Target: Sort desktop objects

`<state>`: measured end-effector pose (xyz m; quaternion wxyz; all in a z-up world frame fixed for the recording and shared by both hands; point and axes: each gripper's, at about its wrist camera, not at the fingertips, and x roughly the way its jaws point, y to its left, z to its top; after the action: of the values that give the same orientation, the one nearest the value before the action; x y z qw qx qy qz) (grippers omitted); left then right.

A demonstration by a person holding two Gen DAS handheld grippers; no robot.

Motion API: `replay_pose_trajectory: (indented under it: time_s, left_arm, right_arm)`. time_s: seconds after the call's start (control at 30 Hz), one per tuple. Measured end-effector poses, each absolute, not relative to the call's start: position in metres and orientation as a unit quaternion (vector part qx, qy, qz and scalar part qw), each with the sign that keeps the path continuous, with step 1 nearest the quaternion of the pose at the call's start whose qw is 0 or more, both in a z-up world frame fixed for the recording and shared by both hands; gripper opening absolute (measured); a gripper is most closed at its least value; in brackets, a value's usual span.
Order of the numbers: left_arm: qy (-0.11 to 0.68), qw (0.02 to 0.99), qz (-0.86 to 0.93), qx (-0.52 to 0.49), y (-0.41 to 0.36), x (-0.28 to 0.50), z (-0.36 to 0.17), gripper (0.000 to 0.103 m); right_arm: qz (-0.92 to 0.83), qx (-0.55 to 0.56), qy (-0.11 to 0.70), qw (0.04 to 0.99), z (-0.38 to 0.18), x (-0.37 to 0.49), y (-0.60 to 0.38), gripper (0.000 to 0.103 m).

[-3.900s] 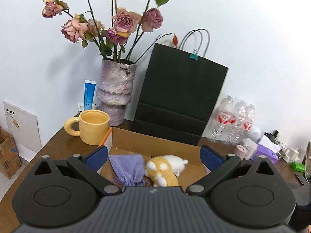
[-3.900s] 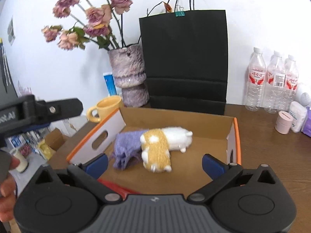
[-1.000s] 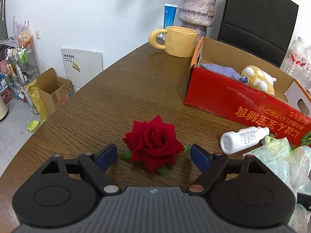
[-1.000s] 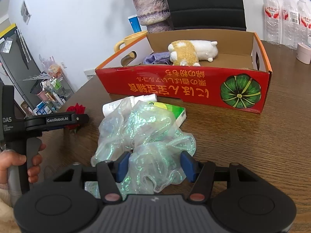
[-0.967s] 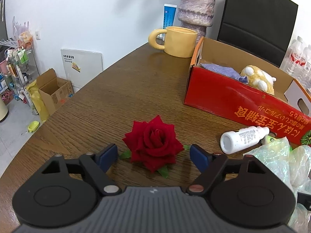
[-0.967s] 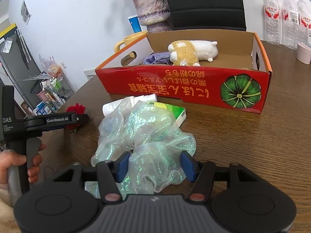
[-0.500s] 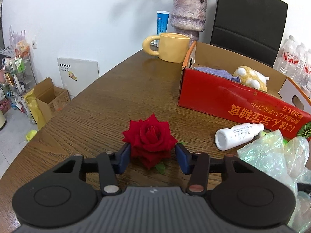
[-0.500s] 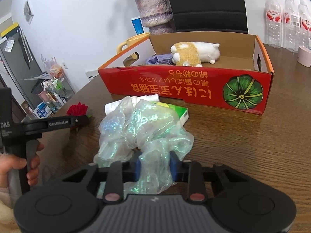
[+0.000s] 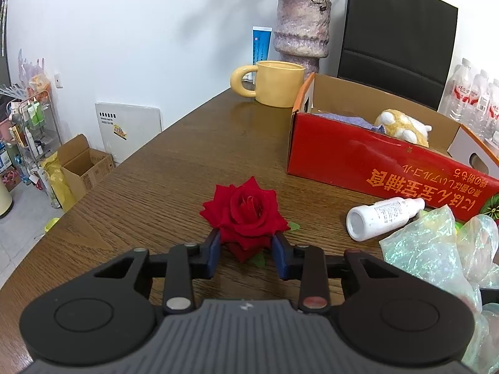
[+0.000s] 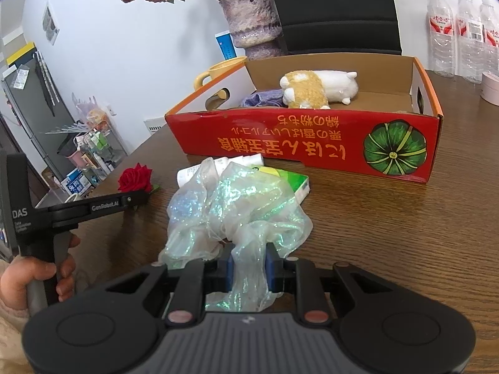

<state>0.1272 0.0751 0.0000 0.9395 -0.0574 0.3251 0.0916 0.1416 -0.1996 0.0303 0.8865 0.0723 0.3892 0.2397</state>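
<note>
A red rose (image 9: 246, 215) is pinched low down by my left gripper (image 9: 246, 251), just above the brown table; the rose (image 10: 135, 177) shows small in the right wrist view. My right gripper (image 10: 249, 266) is shut on a bunch of iridescent sheer fabric (image 10: 230, 208), which lies crumpled over a white bottle (image 9: 382, 216) and a green box (image 10: 294, 182). Behind them stands a red cardboard box (image 10: 312, 143) holding a yellow-and-white plush toy (image 10: 315, 88) and a purple cloth (image 10: 263, 98).
A yellow mug (image 9: 276, 82), a stone vase (image 9: 301, 28) and a black paper bag (image 9: 396, 34) stand behind the box. Water bottles (image 10: 458, 28) and a pink roll (image 10: 489, 87) are at the right. A hand (image 10: 34, 277) holds the left gripper's handle. The table edge drops off at left.
Both grippers have closed further: the left on the rose, the right on the iridescent fabric. Both have lifted slightly, and the views tilted up a little.
</note>
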Motion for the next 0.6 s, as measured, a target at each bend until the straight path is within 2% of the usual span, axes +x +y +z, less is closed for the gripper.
replay_pose_trajectory:
  time_s: [0.2, 0.3, 0.6]
  left_arm:
    - [0.323, 0.940, 0.086, -0.063, 0.076, 0.124, 0.001, 0.031]
    - [0.323, 0.940, 0.083, -0.065, 0.076, 0.120, 0.001, 0.031]
    - [0.316, 0.945, 0.072, -0.051, 0.066, 0.105, 0.010, 0.031]
  right_arm:
    - [0.239, 0.075, 0.386, 0.888, 0.031, 0.141, -0.201, 0.018]
    - [0.243, 0.079, 0.382, 0.888, 0.033, 0.141, -0.202, 0.014]
    - [0.256, 0.095, 0.363, 0.891, 0.040, 0.135, -0.209, 0.012]
